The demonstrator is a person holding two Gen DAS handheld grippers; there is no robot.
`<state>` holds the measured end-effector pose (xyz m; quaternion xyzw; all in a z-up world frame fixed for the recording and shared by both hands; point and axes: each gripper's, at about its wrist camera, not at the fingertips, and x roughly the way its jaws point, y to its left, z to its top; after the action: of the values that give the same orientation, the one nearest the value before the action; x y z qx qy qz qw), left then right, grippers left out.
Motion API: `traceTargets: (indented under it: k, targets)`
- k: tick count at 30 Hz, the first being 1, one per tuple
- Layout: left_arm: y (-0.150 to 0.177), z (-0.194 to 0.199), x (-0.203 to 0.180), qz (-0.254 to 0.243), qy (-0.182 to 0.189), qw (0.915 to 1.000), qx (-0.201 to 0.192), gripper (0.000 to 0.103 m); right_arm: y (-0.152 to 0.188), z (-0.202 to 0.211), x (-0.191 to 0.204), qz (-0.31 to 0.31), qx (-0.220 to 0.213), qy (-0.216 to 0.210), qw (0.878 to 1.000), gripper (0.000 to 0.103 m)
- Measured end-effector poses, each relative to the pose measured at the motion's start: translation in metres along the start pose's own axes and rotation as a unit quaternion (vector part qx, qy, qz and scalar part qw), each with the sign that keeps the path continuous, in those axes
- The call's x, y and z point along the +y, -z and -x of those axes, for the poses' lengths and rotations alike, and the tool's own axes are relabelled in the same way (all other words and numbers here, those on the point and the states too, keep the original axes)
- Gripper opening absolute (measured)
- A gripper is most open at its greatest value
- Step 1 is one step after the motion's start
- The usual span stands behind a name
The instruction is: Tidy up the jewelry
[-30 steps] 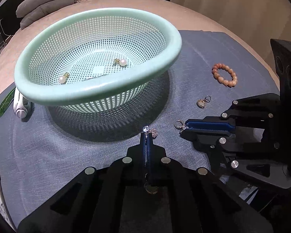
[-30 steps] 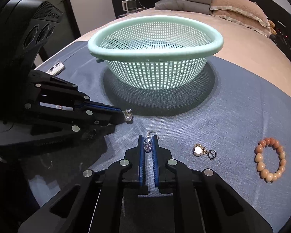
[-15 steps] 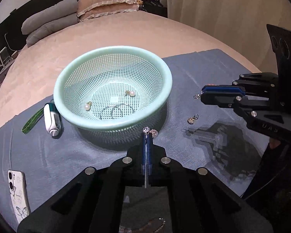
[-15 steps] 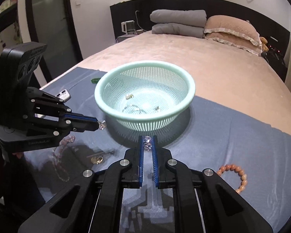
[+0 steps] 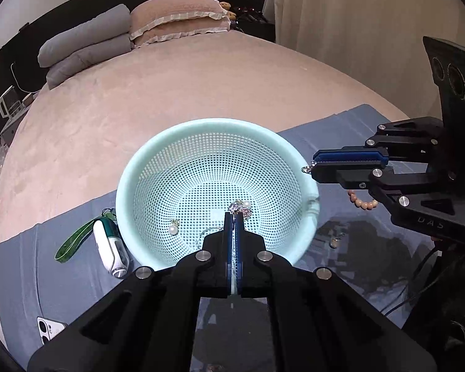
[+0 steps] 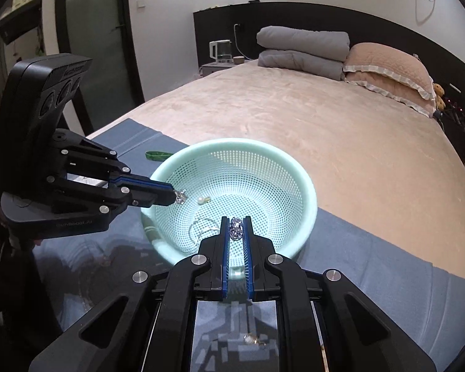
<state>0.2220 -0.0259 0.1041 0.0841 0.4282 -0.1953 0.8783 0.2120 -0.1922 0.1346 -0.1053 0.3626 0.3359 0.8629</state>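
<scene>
your left gripper point(image 5: 235, 217) pinching a crystal earring point(image 5: 236, 207) above the mint basket point(image 5: 133, 179), your right gripper point(image 6: 236, 220) clamping another sparkly earring point(image 6: 235, 228) over its near rim

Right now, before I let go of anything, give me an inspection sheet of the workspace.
Surface: blue cloth spread on a pink bed.
Job's things: green basket holds two pearl earrings and thin hoops; bead bracelet and a small charm lie on the cloth.
Clutter: white gadget with green strap beside the basket; phone at the cloth's edge.
Grippers: left gripper shut on a sparkly earring over the basket; right gripper shut on a second sparkly piece above the near rim.
Cables: black cable under the right gripper.
Surroundings: pillows, folded blankets, kettle, curtain.
</scene>
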Motion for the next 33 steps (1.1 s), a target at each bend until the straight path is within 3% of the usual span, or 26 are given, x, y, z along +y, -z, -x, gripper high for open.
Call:
traceTargets:
  k: [13, 22, 29, 32, 33]
  targets:
    - [-0.012, -0.077, 0.029, 0.010, 0.015, 0.9979, 0.062, 0.002, -0.022, -0.094, -0.014, 0.003, 0.049, -0.031, 0.998, 0.008]
    - [-0.004, -0.087, 0.026, 0.005, 0.009, 0.9971, 0.075, 0.002, -0.014, -0.103, -0.013, 0.005, 0.059, -0.034, 0.998, 0.008]
    - [-0.007, -0.076, 0.028, 0.011, -0.001, 0.9976, 0.068, 0.003, -0.016, -0.083, -0.016, -0.001, 0.045, -0.025, 0.999, 0.010]
    - [-0.005, -0.065, 0.029, 0.015, -0.009, 0.9979, 0.062, 0.011, -0.018, -0.074, -0.014, 0.000, 0.040, -0.018, 0.999, 0.010]
    - [-0.005, -0.061, 0.028, 0.017, -0.012, 0.9980, 0.060, 0.026, -0.019, -0.070, -0.014, 0.000, 0.036, -0.014, 0.999, 0.010]
